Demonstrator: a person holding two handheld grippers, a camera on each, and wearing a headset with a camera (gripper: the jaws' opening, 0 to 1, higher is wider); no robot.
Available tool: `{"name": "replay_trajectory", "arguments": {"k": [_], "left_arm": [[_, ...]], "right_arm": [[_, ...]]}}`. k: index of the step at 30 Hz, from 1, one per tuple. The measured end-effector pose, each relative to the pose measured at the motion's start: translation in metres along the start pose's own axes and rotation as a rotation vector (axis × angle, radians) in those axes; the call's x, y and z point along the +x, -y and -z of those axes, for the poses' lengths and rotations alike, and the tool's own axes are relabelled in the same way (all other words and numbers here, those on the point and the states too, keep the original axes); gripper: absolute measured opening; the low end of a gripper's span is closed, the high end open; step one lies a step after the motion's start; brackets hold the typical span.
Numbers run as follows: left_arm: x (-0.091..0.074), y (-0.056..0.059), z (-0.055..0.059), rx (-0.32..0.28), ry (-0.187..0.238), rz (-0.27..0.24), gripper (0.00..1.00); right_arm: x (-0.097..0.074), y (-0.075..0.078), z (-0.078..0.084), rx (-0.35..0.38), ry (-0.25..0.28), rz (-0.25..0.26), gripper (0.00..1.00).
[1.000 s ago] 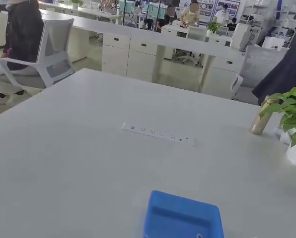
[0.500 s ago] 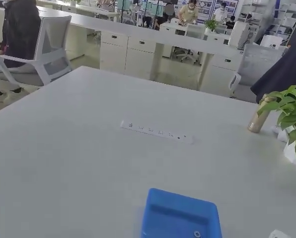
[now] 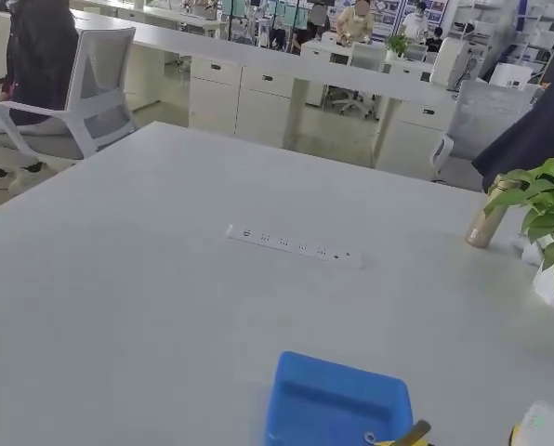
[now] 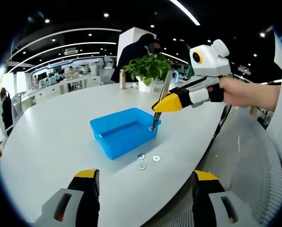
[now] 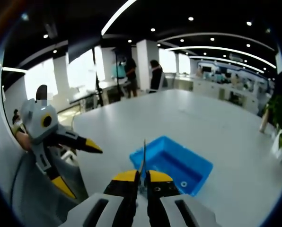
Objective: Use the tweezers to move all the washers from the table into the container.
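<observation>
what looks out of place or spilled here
Nothing is spilled or damaged. Three washers lie loose on the table beside the blue container, not yet moved. Another washer already lies inside.

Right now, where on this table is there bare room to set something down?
Bare: the wide stretch left of the power strip and container, and the band between them. Crowded: the right edge, with bottle and plant, and beside the container, where three washers lie and the right gripper holds the tweezers.
</observation>
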State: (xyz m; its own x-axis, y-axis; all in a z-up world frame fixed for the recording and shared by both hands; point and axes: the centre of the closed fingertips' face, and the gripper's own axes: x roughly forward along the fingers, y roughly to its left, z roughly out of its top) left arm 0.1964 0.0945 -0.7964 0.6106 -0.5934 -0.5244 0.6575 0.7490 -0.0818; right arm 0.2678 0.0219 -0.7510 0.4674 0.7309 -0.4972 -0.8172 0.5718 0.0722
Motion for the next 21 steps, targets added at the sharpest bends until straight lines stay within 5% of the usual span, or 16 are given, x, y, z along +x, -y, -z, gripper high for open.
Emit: {"name": "replay_trajectory", "arguments": {"k": [21], "left_arm": [[0.0,0.0,0.0,-0.001,-0.001,0.004,0.8]], "right_arm": [[-0.003,0.008,-0.027,-0.003,0.04,0.022,0.03]]}}
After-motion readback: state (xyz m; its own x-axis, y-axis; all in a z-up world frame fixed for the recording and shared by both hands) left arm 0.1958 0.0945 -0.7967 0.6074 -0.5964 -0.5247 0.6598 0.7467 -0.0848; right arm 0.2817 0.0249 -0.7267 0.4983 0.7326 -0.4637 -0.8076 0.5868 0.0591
